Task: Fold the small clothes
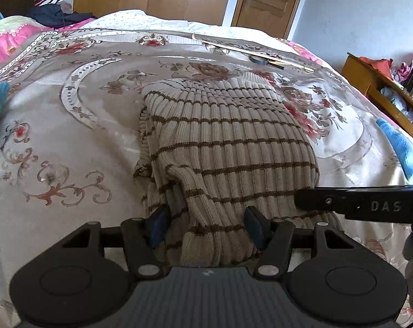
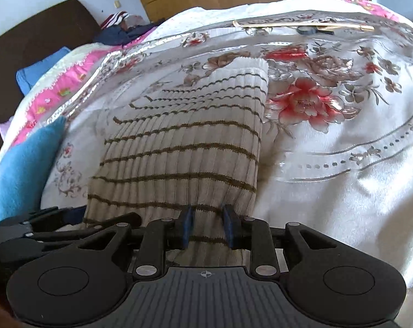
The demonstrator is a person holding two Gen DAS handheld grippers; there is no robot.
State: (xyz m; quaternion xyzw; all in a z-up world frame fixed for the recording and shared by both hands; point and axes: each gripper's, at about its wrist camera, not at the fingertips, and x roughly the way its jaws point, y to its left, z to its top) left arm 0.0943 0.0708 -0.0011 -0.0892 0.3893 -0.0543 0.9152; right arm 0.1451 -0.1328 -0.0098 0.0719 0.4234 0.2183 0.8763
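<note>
A beige ribbed knit garment with brown stripes (image 1: 228,136) lies lengthwise on the floral bedspread (image 1: 69,136), its near end lifted. My left gripper (image 1: 206,227) is shut on the garment's near edge, with bunched fabric between the blue pads. My right gripper (image 2: 207,227) is shut on the same garment (image 2: 184,142) at its near right corner. The right gripper's black body (image 1: 370,205) shows at the right of the left wrist view. The left gripper's body (image 2: 42,227) shows at the lower left of the right wrist view.
A thin wooden stick (image 1: 250,52) and a small dark object (image 1: 261,60) lie at the bed's far side. Blue cloth lies at the left (image 2: 23,169) and right (image 1: 403,147). Clothes are piled by the headboard (image 1: 56,11). A wooden shelf (image 1: 370,82) stands right of the bed.
</note>
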